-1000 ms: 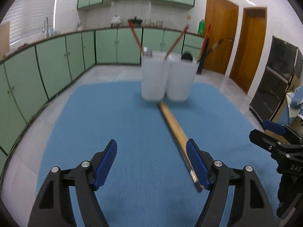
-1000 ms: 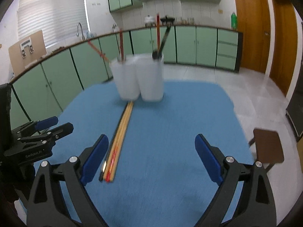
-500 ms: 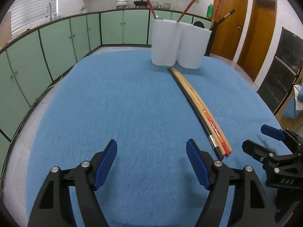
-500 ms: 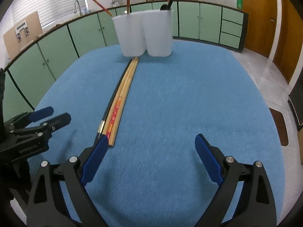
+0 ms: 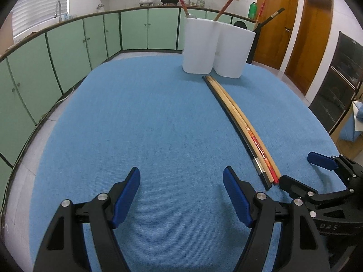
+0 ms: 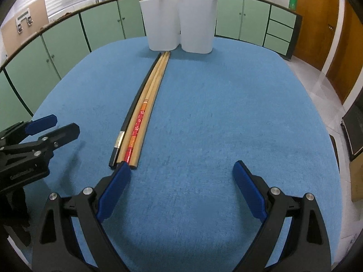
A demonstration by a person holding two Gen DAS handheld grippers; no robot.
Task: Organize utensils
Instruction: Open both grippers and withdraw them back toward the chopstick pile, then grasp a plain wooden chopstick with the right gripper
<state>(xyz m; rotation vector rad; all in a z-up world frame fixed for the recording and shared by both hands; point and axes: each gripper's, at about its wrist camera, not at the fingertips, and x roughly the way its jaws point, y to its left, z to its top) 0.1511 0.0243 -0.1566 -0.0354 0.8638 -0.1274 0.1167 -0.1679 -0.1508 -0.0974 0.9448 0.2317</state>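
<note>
Several long chopsticks (image 5: 240, 122) lie side by side on the blue cloth: one black, two plain wood, one with a red patterned end (image 6: 138, 122). Their far tips reach two white cups (image 5: 215, 49) (image 6: 179, 22), which hold a few red and black utensils. My left gripper (image 5: 181, 176) is open over bare cloth, left of the chopsticks' near ends. My right gripper (image 6: 181, 170) is open too, its left fingertip (image 6: 123, 170) just short of those ends. Each gripper shows in the other's view: the right gripper (image 5: 301, 170), the left gripper (image 6: 60, 125).
The blue cloth (image 6: 226, 113) covers a rounded table. Green kitchen cabinets (image 5: 68, 52) run along the far and left walls, wooden doors (image 5: 279, 22) stand at the right, and a dark cabinet (image 5: 340, 79) sits beside the table.
Both views have sunk and tipped down toward the cloth, bringing the whole length of the chopsticks into sight. Both grippers stay open and hold nothing.
</note>
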